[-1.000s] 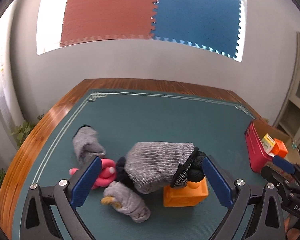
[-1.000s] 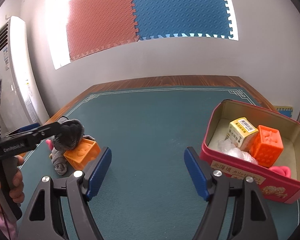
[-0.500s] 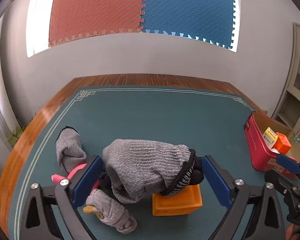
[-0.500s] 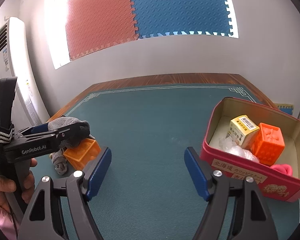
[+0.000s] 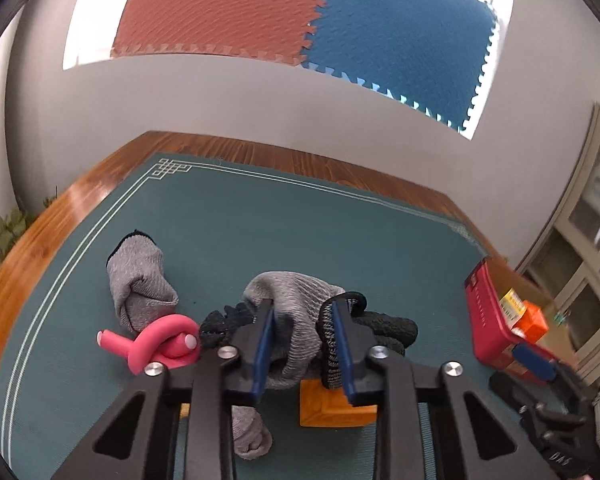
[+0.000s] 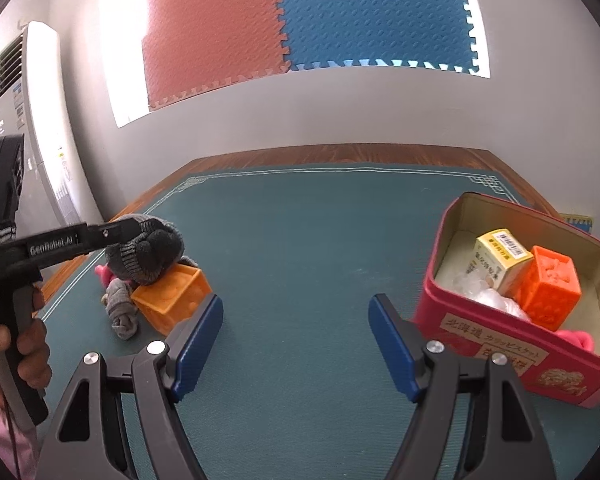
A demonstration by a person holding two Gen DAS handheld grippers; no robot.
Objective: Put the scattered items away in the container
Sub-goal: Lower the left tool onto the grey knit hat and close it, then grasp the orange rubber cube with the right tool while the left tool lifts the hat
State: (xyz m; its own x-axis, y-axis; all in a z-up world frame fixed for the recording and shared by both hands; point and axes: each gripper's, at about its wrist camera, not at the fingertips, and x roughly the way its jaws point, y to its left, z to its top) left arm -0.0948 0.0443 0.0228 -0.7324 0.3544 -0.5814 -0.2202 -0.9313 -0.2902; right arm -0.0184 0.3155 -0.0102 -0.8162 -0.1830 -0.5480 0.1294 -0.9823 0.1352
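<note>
In the left wrist view my left gripper point(image 5: 302, 334) is closing on a grey knit glove point(image 5: 296, 312) with black trim, and both blue pads press into the fabric. The glove lies bunched over an orange block point(image 5: 332, 406). Beside it are a pink knotted tube point(image 5: 160, 344) and a second grey glove point(image 5: 140, 276). From the right wrist view, the left gripper point(image 6: 134, 232) pinches the glove point(image 6: 156, 256) above the orange block point(image 6: 172, 292). My right gripper point(image 6: 296, 340) hangs open over bare mat, left of the red tin point(image 6: 500, 344).
The tin holds a yellow-white box point(image 6: 496, 256), an orange cube point(image 6: 548, 292), clear plastic point(image 6: 480, 292) and something pink point(image 6: 576, 338). A green mat point(image 6: 300, 240) covers the wooden table. A white air-conditioner unit point(image 6: 32, 120) stands at the left, a cabinet point(image 5: 592, 208) at the right.
My left gripper moved in over the grey glove and its jaws went from wide open to pinched on the fabric. The right gripper stayed put and open.
</note>
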